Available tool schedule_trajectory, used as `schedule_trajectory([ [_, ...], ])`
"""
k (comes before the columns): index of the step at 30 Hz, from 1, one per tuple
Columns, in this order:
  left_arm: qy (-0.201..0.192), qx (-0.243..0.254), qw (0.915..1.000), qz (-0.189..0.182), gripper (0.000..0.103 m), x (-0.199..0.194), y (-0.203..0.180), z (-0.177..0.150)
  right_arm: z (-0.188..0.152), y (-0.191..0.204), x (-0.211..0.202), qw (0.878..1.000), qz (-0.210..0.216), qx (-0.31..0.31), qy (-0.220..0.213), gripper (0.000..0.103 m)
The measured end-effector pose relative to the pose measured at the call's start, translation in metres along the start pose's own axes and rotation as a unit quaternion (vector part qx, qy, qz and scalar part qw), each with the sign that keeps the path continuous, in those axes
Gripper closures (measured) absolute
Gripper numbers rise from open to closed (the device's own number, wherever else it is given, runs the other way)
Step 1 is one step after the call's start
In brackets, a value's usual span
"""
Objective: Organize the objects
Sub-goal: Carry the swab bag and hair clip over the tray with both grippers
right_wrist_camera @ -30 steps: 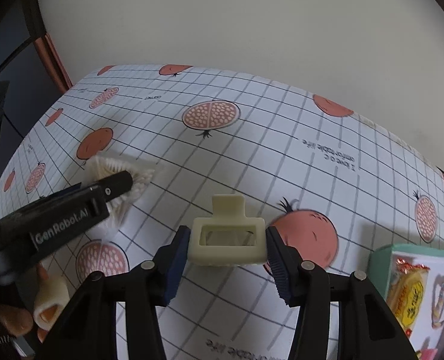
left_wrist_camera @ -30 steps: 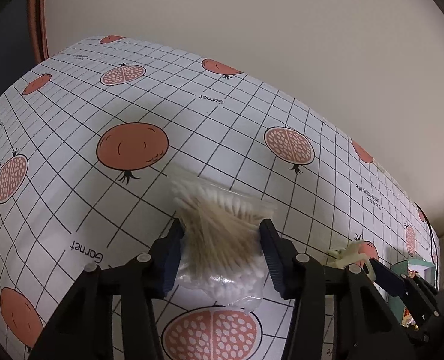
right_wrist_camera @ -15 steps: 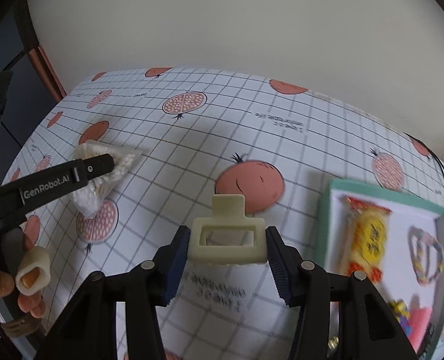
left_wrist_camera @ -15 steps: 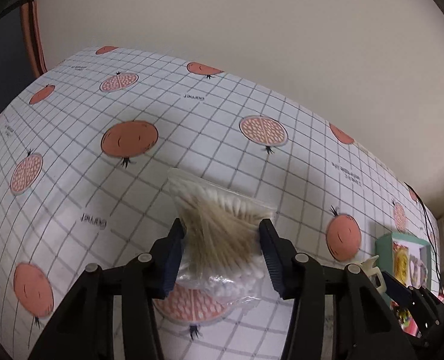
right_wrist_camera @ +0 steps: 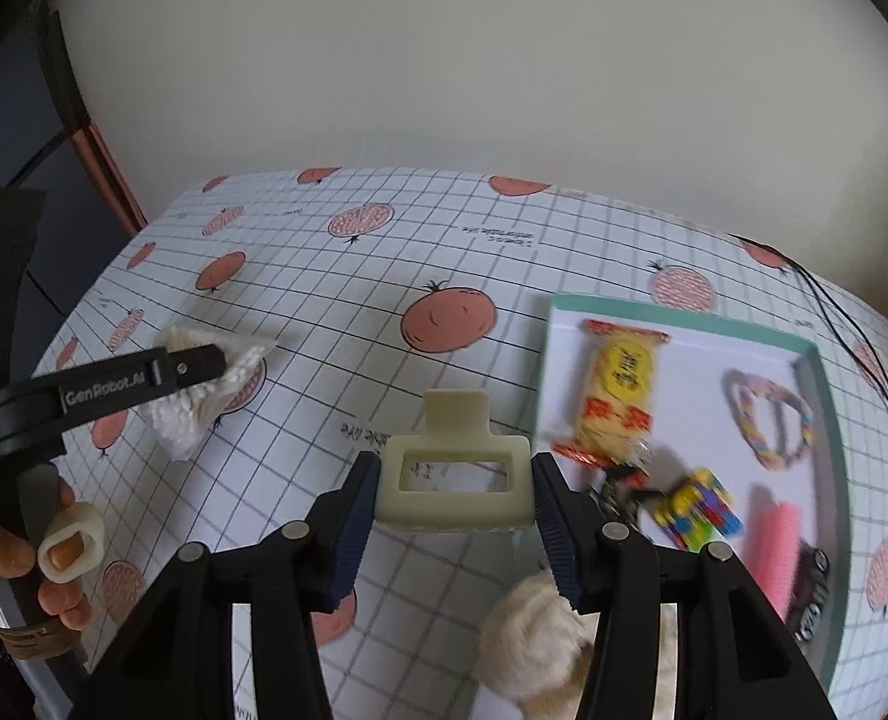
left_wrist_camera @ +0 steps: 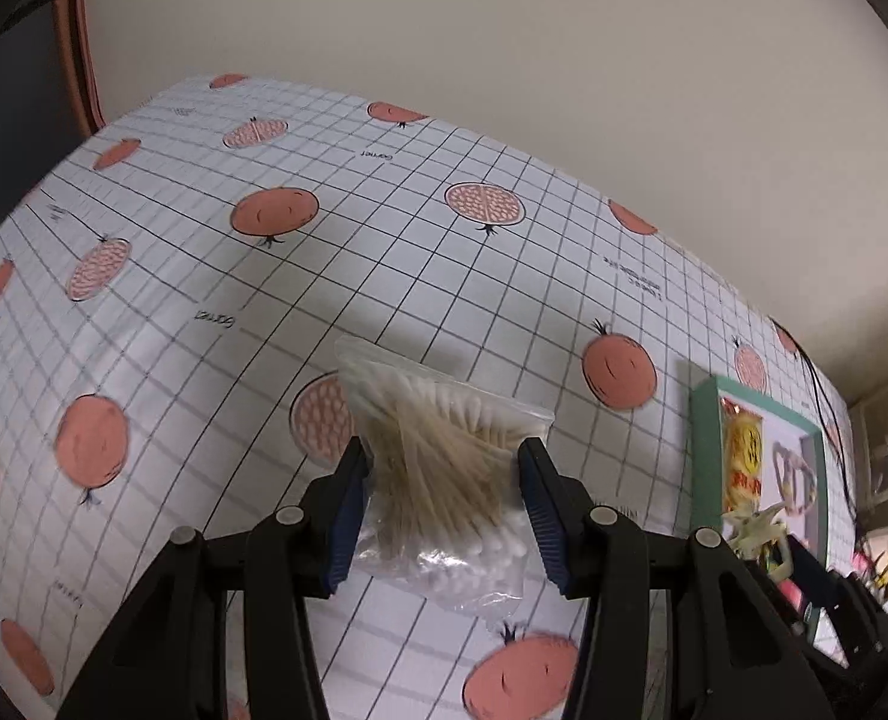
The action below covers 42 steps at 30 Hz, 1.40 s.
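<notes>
The left tongs (left_wrist_camera: 444,480) are clenched on a clear plastic bag of wooden-stemmed cotton swabs (left_wrist_camera: 444,468), carried in the air above the worktop (left_wrist_camera: 384,276) with its white grid-and-pomegranate cloth; the bag bulges out above and below the pads, so the hold pinches only its middle. The right tongs (right_wrist_camera: 456,492) grip a cream rectangular plastic hair claw clip (right_wrist_camera: 456,480) by its two sides, also off the surface, just left of the shallow teal-rimmed white tray (right_wrist_camera: 828,450). That tray already holds a yellow-and-red snack packet (right_wrist_camera: 621,390), a braided pastel loop (right_wrist_camera: 768,414), a small multicoloured block toy (right_wrist_camera: 699,510) and a pink ridged piece (right_wrist_camera: 774,540); a fluffy cream ball (right_wrist_camera: 534,630) sits at the tray's near corner under the right tongs. The step in hand looks like carrying both items to the tray. To do it well, the clip should probably go in first, since it is nearer, aimed at the bare white floor between the snack packet and the loop, and lowered before release so it does not bounce. The swab bag is slippery and could slide, so keep the clamp firm and the carry level.
</notes>
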<state>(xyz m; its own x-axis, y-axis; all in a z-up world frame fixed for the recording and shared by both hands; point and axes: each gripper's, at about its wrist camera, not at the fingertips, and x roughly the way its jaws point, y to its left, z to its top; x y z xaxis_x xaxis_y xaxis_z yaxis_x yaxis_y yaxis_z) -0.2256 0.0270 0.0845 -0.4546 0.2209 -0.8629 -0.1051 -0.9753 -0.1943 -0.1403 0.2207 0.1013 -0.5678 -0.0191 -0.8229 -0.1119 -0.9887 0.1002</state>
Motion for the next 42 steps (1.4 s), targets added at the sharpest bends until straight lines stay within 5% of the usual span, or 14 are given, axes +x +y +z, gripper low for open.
schedule_trajectory([
  [25, -0.028, 0.078, 0.9953, -0.049, 0.051, -0.061, -0.101, -0.075, -0.055, -0.105, -0.06, 0.997, -0.023, 0.077, -0.019, 0.049],
  [30, -0.017, 0.087, 0.992, -0.09, 0.051, -0.06, -0.126, -0.087, -0.061, -0.124, -0.066, 0.995, -0.036, 0.09, -0.02, 0.049],
  [42, 0.013, 0.133, 0.9842, -0.116, 0.051, -0.042, -0.18, -0.113, -0.079, -0.161, -0.068, 0.991, -0.064, 0.116, 0.0, 0.049],
])
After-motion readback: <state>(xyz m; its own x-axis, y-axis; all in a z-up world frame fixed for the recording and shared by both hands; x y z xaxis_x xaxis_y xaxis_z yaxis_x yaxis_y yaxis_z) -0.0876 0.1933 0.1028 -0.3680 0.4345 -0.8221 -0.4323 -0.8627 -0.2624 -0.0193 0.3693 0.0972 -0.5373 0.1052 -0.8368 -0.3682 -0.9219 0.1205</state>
